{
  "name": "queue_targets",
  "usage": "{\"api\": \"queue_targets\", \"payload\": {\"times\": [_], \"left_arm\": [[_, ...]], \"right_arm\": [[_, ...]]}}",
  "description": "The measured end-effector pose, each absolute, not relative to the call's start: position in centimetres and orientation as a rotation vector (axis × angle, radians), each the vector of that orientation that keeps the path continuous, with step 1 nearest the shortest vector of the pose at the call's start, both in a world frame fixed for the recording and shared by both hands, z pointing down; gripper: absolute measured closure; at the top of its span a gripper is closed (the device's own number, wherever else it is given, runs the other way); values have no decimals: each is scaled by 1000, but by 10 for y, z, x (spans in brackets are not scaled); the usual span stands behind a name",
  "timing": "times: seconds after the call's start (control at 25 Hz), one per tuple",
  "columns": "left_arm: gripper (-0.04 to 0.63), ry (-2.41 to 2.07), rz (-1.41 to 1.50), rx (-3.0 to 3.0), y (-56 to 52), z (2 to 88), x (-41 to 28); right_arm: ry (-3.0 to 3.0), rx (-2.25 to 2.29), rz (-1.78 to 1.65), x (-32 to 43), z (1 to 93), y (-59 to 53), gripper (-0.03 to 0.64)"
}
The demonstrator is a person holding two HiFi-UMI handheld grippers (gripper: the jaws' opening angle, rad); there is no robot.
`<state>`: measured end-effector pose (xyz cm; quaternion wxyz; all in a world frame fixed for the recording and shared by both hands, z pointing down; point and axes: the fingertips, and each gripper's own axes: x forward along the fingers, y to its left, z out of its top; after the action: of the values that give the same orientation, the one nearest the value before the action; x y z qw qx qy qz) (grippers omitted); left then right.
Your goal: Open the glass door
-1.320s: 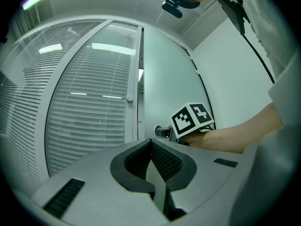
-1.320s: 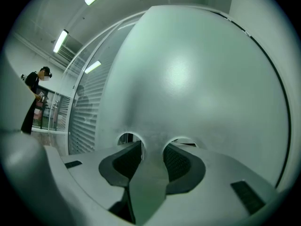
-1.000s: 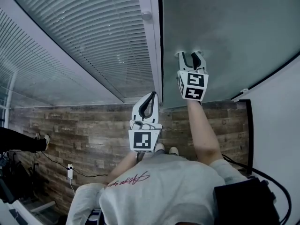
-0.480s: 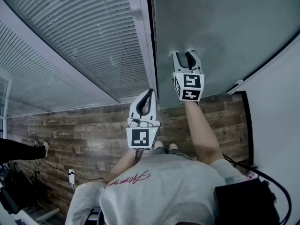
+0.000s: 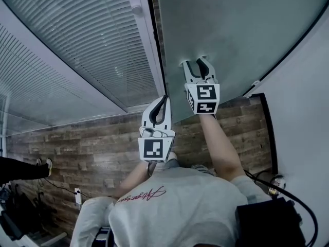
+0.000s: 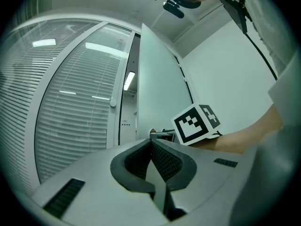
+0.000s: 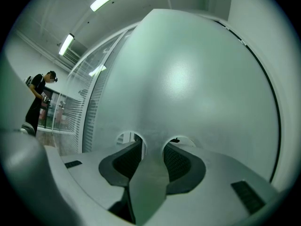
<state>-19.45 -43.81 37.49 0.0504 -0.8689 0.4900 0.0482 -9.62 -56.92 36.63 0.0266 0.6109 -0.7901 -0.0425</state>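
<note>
Glass door point(image 7: 188, 79) against right gripper point(image 7: 154, 145) jaws

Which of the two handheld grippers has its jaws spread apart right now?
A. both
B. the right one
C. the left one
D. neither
B: the right gripper shows a clear gap between its jaws, with the frosted glass door seen through it, while on the left gripper the jaws meet at the tips.

I read the glass door point(image 5: 241, 30) at 1 o'clock as frosted, matt, smooth; the floor point(image 5: 77, 148) at 8 is rough-grained wood plank. Left gripper point(image 5: 163, 99) & right gripper point(image 5: 197, 62): matt grey plastic shells w/ ribbed dark pads point(image 6: 164, 161).
</note>
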Motion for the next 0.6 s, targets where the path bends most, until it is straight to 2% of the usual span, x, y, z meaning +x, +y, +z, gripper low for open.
{"api": "queue_targets", "payload": {"times": [0.6], "left_arm": [[589, 1717, 184, -2512, -316, 373, -148]], "right_arm": [[-2565, 1708, -153, -72, 371, -464, 463]]}}
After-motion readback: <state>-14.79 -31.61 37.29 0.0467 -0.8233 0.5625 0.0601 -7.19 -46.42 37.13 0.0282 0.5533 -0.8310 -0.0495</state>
